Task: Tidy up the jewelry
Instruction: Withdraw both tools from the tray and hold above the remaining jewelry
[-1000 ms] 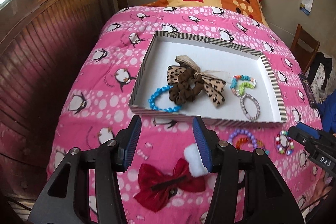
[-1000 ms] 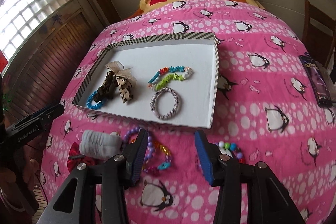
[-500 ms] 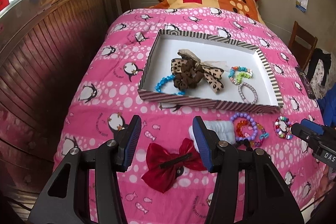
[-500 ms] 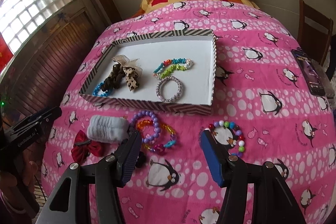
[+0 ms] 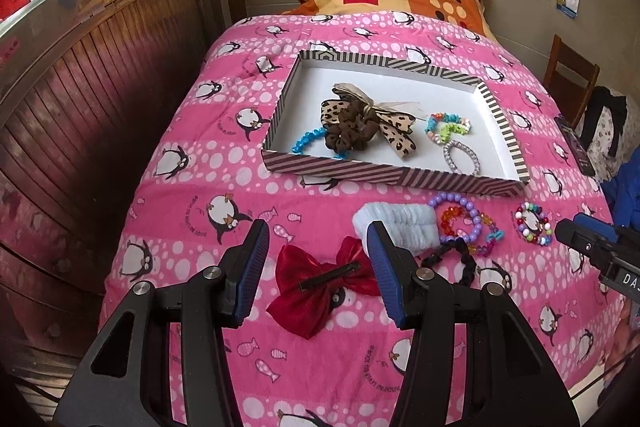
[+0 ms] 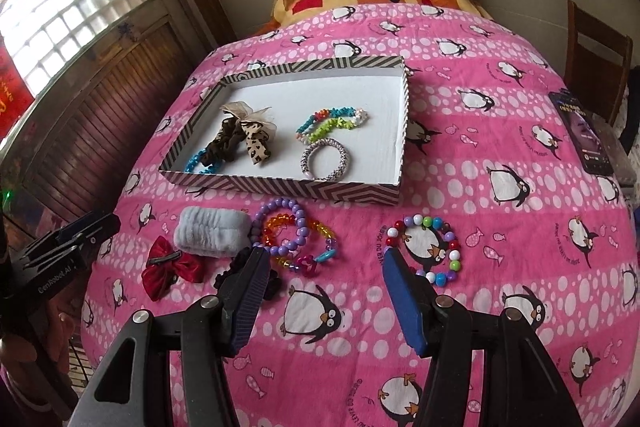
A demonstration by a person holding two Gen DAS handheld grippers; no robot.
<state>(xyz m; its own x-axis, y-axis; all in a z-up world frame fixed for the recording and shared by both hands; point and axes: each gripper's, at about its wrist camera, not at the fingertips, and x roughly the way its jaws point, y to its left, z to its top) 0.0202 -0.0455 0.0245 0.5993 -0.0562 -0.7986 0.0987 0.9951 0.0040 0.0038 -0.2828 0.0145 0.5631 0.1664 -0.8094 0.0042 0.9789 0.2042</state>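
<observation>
Red bow [image 5: 324,283] lay between the wide, empty left gripper [image 5: 316,251] jaws; the slippery satin might slide out on closing.

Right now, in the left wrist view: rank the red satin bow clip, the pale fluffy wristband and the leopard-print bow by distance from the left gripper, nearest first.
1. Red satin bow clip: on the blanket, between the left gripper's open fingers.
2. Pale fluffy wristband: just beyond, to the right.
3. Leopard-print bow: farthest, inside the striped tray.
</observation>
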